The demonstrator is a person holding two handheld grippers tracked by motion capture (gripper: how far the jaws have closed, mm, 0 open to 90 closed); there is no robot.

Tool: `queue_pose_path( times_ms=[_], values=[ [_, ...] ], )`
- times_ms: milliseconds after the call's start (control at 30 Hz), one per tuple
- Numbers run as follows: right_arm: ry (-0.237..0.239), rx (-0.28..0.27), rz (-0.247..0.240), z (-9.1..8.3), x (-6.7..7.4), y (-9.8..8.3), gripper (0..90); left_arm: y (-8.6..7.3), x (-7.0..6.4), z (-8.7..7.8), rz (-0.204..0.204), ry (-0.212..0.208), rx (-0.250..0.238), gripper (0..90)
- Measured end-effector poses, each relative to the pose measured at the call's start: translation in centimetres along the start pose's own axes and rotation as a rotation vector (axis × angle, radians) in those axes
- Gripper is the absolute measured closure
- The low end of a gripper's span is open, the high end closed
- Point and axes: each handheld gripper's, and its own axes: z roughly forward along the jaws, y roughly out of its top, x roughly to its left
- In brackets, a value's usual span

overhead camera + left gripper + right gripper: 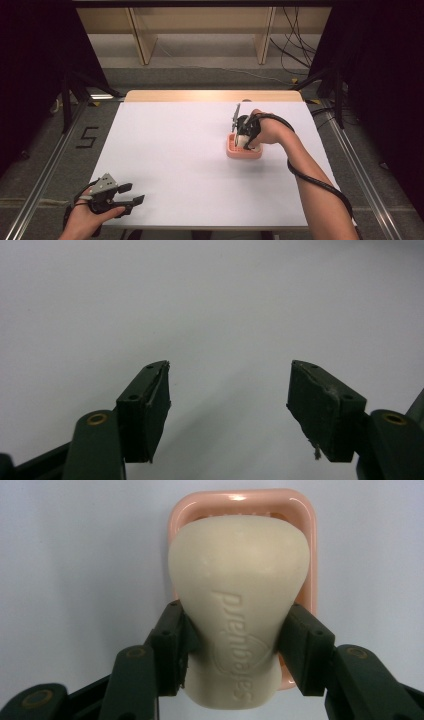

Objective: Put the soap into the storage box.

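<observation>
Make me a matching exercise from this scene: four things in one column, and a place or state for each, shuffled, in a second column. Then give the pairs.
1. soap bar
2. soap dish
3. left gripper
4. right gripper

a. pink, on the table beneath the bar
b. jaws apart, nothing between them
c. cream, stamped with a brand name
d. jaws clamped on the bar's sides

Pairs: 1-c, 2-a, 3-b, 4-d

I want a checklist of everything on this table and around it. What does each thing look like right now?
Surface: white table, bare apart from the dish.
Job's things: cream soap bar marked Safeguard, held over the pink soap dish.
Clutter: nothing seen.
Grippers: right gripper shut on the soap bar's narrow waist; left gripper open, holding nothing, near the table's front left corner.
Cables: black cable runs along the right forearm; loose wires on the floor behind.
Surroundings: wooden frame, dark curtains.
</observation>
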Motion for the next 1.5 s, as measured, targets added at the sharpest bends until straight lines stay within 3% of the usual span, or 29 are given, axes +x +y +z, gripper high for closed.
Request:
queue_pose_path(
  times_ms=[67,100,133,167,200,233,267,333,400,500,567,633,733,833,867,933,967,1000,1067,1100,1133,1167,1300,1333,1367,1433,1500],
  values=[
    [0.01,0.028,0.066,-0.2,0.3,0.1,50.5,0.0,0.0,0.0,0.001,-0.001,-0.001,32.9],
    [0.014,0.031,0.069,-0.3,0.3,0.1,50.5,0.0,0.1,-0.1,0.011,-0.001,0.009,32.9],
    [-0.003,0.002,-0.002,-0.1,-0.2,0.0,50.5,0.0,0.1,-0.1,0.011,0.0,0.008,32.9],
    [-0.001,-0.003,-0.019,0.0,-0.3,0.0,50.5,0.0,0.0,0.0,0.006,0.006,-0.001,32.9],
    [-0.002,0.002,-0.001,-0.1,-0.3,0.0,50.5,0.0,0.0,0.0,0.003,0.007,0.004,32.9],
    [0.001,0.031,0.07,-0.3,0.1,0.1,50.5,0.0,0.0,-0.1,0.003,0.007,0.006,32.9],
    [0.0,0.029,0.066,-0.3,0.1,0.1,50.5,0.0,0.0,0.0,0.003,0.007,0.006,32.9],
    [-0.002,0.005,0.009,-0.2,-0.3,0.1,50.5,0.0,0.0,0.0,0.003,0.004,0.002,32.9],
    [0.003,0.035,0.066,-0.2,0.0,0.1,50.5,0.0,0.1,-0.1,0.013,0.004,0.007,32.9],
    [0.0,0.001,0.016,0.0,-0.4,0.2,50.5,0.0,0.2,-0.2,0.02,-0.004,0.019,32.9],
    [0.003,0.024,0.039,0.0,-0.4,0.2,50.5,0.0,0.2,-0.2,0.019,-0.002,0.014,32.9],
    [0.002,0.003,0.02,0.1,-0.5,0.3,50.5,0.0,0.2,-0.2,0.019,-0.003,0.015,32.9],
    [0.002,0.024,0.061,0.1,-0.3,0.3,50.5,0.0,0.2,-0.2,0.019,-0.003,0.014,32.9],
    [-0.003,0.004,0.016,0.4,-0.6,0.3,50.5,0.0,0.2,-0.2,0.019,-0.004,0.014,32.9],
    [0.007,0.019,0.049,0.4,-0.5,0.3,50.5,0.0,0.2,-0.2,0.018,-0.003,0.014,32.9],
    [0.0,0.008,0.015,0.7,-0.7,0.3,50.5,0.0,0.2,-0.2,0.018,-0.002,0.013,32.9],
    [0.007,0.021,0.063,0.6,-0.4,0.4,50.5,0.0,0.2,-0.2,0.018,-0.001,0.011,32.9],
    [-0.009,-0.009,-0.005,0.8,-0.8,0.3,50.5,0.0,0.1,-0.1,-0.002,0.0,-0.001,32.9],
    [0.0,0.005,0.017,0.9,-0.7,0.3,50.5,0.0,0.1,-0.1,-0.001,0.0,0.0,32.9],
    [0.005,0.025,0.069,0.8,-0.4,0.4,50.5,0.0,0.1,-0.1,-0.001,0.0,0.0,32.9],
    [0.004,0.03,0.068,0.8,-0.4,0.4,50.5,0.0,0.1,-0.1,-0.001,0.0,0.0,32.9],
    [-0.003,0.017,0.022,1.0,-0.7,0.4,50.5,0.0,0.1,-0.1,-0.002,0.0,0.0,32.9],
    [0.017,-0.002,0.062,1.3,-0.5,0.4,50.5,0.0,0.1,-0.1,-0.001,0.001,-0.002,32.9],
    [0.021,0.017,0.098,1.3,-0.3,0.4,50.5,0.0,0.1,-0.1,-0.001,0.001,-0.002,32.9],
    [0.021,0.011,0.072,1.4,-0.5,0.4,50.4,0.0,0.1,-0.1,-0.002,0.001,-0.002,32.9],
    [0.019,0.016,0.103,1.4,-0.4,0.3,50.4,0.0,0.1,-0.1,-0.002,0.0,-0.001,32.9],
    [0.024,0.023,0.104,1.6,-0.4,0.3,50.4,0.0,0.1,-0.1,-0.002,0.001,-0.002,32.9]
  ],
)
